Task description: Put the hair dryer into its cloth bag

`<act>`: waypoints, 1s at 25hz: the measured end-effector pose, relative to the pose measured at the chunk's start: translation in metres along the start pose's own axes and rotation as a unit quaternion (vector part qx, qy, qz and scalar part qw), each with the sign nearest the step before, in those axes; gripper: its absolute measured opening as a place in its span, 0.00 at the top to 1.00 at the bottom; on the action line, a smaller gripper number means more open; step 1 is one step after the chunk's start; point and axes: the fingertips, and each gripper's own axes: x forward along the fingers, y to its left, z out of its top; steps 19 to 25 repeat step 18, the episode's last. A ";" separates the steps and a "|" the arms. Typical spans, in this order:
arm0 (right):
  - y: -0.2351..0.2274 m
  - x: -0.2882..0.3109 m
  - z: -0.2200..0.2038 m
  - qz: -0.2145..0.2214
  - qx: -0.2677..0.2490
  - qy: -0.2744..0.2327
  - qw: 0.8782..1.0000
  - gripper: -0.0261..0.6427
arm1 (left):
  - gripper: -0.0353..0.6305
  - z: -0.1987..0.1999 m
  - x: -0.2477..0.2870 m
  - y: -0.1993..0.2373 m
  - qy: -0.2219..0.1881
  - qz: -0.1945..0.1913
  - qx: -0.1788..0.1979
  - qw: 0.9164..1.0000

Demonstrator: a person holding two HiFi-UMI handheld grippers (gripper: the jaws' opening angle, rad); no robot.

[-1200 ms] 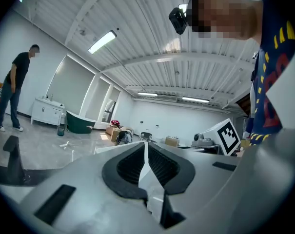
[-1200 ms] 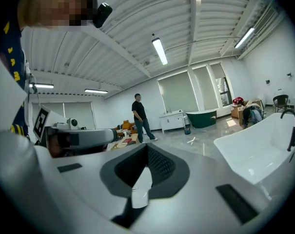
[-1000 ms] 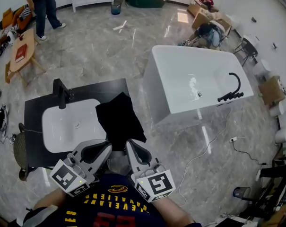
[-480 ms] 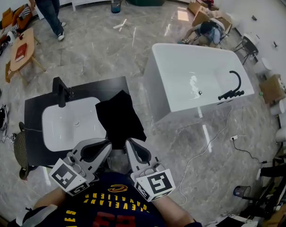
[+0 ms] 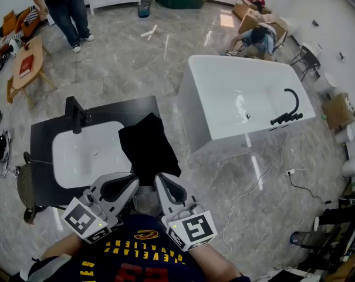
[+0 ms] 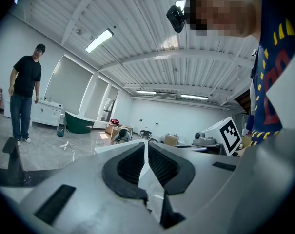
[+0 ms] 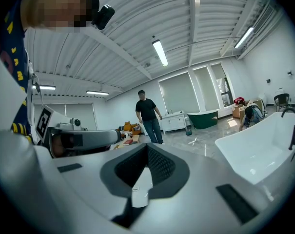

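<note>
The black cloth bag lies on the dark vanity top, right of the sink, with its lower end hanging over the front edge. No hair dryer shows in any view. Both grippers are held close to the person's chest, below the bag's hanging end. In the head view the tips of my left gripper and my right gripper lie side by side. The left gripper has its jaws together with nothing between them. The right gripper is shut and empty too.
A white sink basin with a black faucet is set in the vanity. A white bathtub stands to the right, and a white cable trails on the floor. One person stands at the back left; another crouches by boxes.
Both grippers and the bag have stayed put. The standing person at the back left has shifted a little to the right.
</note>
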 end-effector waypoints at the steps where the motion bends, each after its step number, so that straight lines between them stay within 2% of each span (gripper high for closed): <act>1: 0.000 0.000 -0.001 0.000 0.000 0.000 1.000 0.95 | 0.91 0.000 0.000 0.000 0.000 0.000 0.000 1.000; 25: 0.001 0.000 -0.009 0.000 -0.007 0.011 1.000 0.95 | 0.91 -0.007 0.000 0.000 0.005 -0.001 -0.003 1.000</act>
